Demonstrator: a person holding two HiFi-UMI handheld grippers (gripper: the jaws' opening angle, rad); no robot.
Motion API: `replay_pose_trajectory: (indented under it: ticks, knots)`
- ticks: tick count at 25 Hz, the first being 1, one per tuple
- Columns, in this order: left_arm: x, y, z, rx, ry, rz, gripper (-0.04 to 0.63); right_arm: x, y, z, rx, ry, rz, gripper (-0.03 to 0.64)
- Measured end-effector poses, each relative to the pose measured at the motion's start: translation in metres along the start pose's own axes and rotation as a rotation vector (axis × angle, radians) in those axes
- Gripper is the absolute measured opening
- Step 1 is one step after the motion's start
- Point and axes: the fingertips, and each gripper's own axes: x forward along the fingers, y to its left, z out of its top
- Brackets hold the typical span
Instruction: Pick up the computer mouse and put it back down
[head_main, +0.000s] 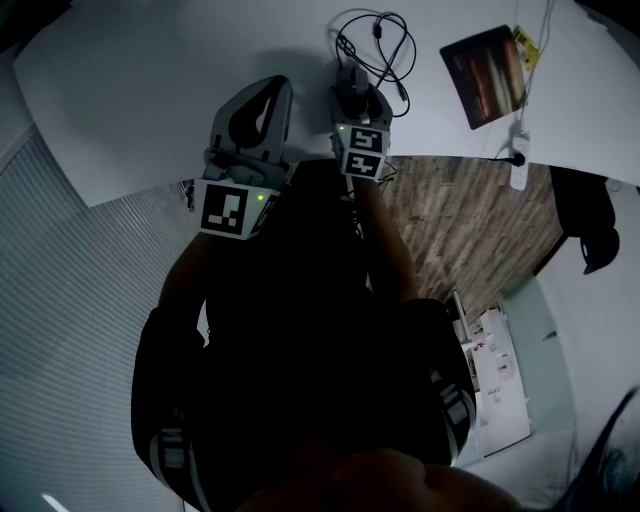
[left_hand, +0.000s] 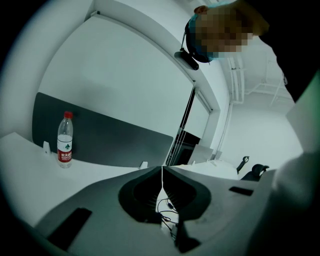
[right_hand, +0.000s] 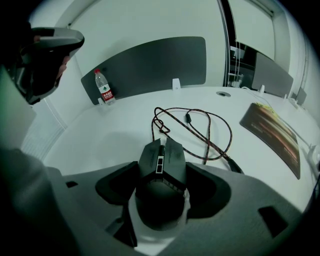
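1. Angular plastic computer mouse (right_hand: 161, 165): matte black, with a pale strip down its middle.
2. Braided cable (right_hand: 226, 129) beyond the mouse: red-and-black weave.
3. Clear plastic water bottle (right_hand: 104, 89) far left of the mouse: red cap, red label.
4. Rectangular mouse pad (right_hand: 272, 132) right of the mouse: dark with orange-red streaks.
5. Smooth table (right_hand: 100, 135) under the mouse: plain white.

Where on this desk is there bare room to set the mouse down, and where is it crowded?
Bare: the wide desk stretch between the water bottle and the cable loops, left of the mouse held in the right gripper. A narrower strip lies between cable and mouse pad. Crowded: straight ahead of the mouse, where the cable coils.
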Motion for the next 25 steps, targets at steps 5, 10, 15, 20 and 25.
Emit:
replay_pose_trajectory:
  ticks: [5,10,15,20,25]
  knots:
    - [-0.001,0.001,-0.002,-0.005,0.009,0.006,0.006,0.001,0.0,0.0,-0.004,0.002,-0.004,0.284]
    - [-0.003,0.003,-0.004,-0.006,0.017,0.007,0.006,0.001,0.002,0.0,-0.015,0.001,-0.008,0.284]
    - [-0.006,0.004,-0.003,-0.005,0.0,0.007,0.006,0.002,0.002,0.0,-0.023,0.0,-0.016,0.284]
    - [-0.011,0.003,-0.01,0.001,0.027,-0.001,0.006,0.002,0.002,-0.001,-0.028,0.005,-0.012,0.285]
    - [-0.011,0.003,-0.005,-0.016,0.004,0.015,0.006,0.003,0.002,-0.001,-0.033,0.006,-0.02,0.287]
